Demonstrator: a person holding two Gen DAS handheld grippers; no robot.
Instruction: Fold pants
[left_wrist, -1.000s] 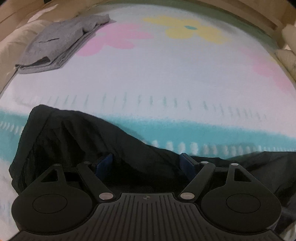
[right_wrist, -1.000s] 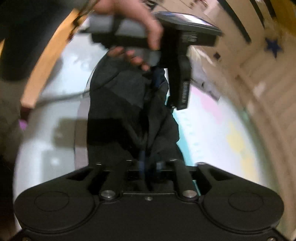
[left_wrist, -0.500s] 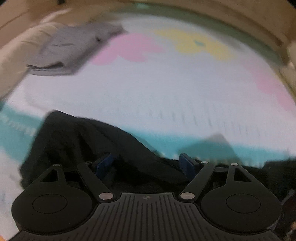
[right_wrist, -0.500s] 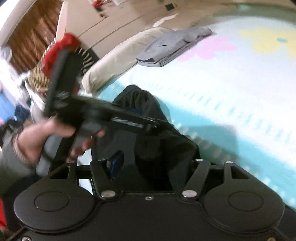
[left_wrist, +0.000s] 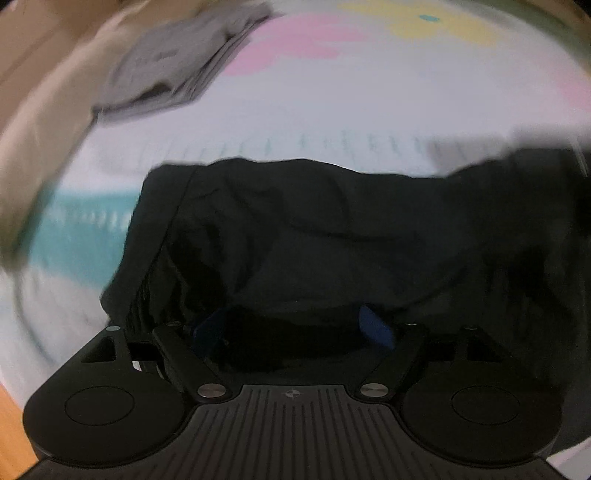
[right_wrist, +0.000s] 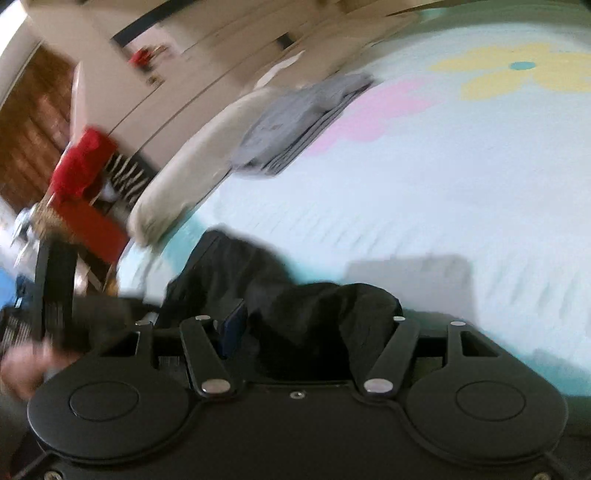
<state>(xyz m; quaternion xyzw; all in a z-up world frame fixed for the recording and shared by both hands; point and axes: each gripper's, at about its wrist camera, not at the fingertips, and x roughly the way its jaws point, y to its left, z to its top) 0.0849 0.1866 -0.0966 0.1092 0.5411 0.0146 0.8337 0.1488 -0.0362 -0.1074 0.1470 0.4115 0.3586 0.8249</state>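
Black pants (left_wrist: 332, 229) lie crumpled on a pale flowered bedsheet (left_wrist: 369, 110) and fill the lower half of the left wrist view. My left gripper (left_wrist: 291, 325) stands wide over them. Both its blue pads (left_wrist: 375, 326) show bare faces, with dark cloth bunched loosely between. In the right wrist view another part of the pants (right_wrist: 295, 306) heaps up between the jaws of my right gripper (right_wrist: 314, 317). The left blue pad (right_wrist: 232, 325) is bare and stands apart from the cloth, while a fold drapes over and hides the right finger. The picture is blurred.
A folded grey garment (left_wrist: 173, 70) lies at the far left of the bed, beside a cream pillow (right_wrist: 184, 184). Red items and furniture (right_wrist: 81, 166) stand beyond the bed's left side. A hand (right_wrist: 18, 369) on a black tool body shows at the right wrist view's left edge.
The right wrist view has rolled from looking along the hanging pants to looking across the bed, and its jaws stand wider. The left gripper has shifted over the pants, which now fill more of its view.
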